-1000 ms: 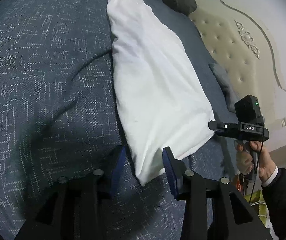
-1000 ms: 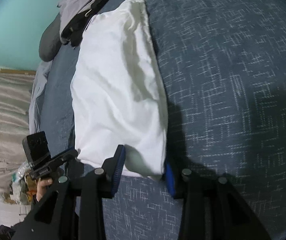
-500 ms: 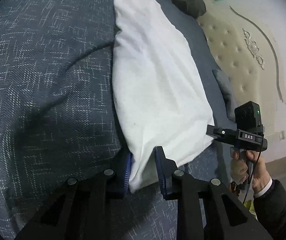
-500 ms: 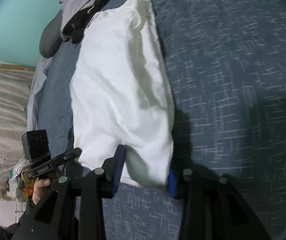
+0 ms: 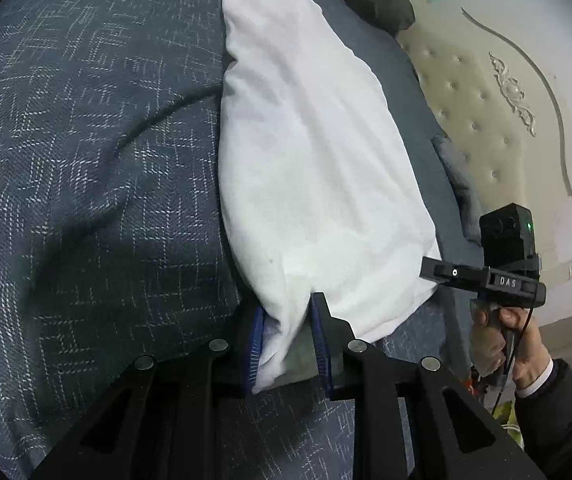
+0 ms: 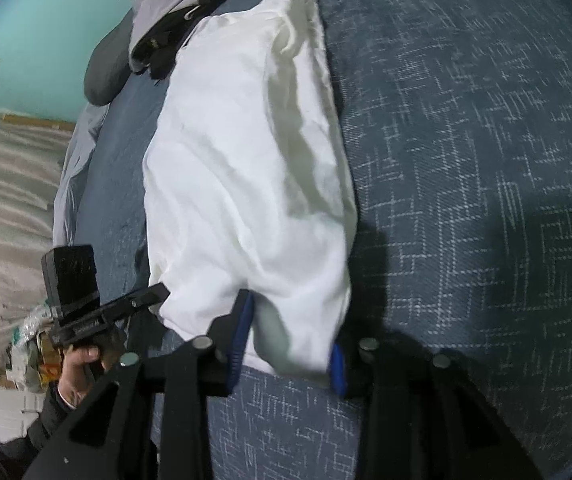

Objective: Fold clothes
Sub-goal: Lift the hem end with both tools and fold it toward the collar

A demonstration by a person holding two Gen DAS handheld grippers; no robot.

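Observation:
A white garment (image 5: 318,160), folded into a long strip, lies on the blue patterned bedspread (image 5: 86,160). My left gripper (image 5: 288,338) is shut on its near corner, and the cloth is bunched between the blue pads. In the right wrist view the same garment (image 6: 246,160) runs away from me. My right gripper (image 6: 290,350) has the other near corner between its pads; its jaws are closing and the pads press the fabric. Each view shows the other gripper at the garment's edge: the right gripper (image 5: 432,270) and the left gripper (image 6: 156,292), each held by a hand.
Dark and grey clothes (image 6: 166,20) are piled at the far end of the bed beside a grey pillow (image 6: 104,76). A cream tufted headboard (image 5: 486,100) borders one side. The bed edge drops to the floor (image 6: 6,200) near the person's hand (image 6: 82,364).
The left jaws closed on the garment's corner and stay on it. The right jaws narrowed on the other corner. The garment's near end has lifted slightly.

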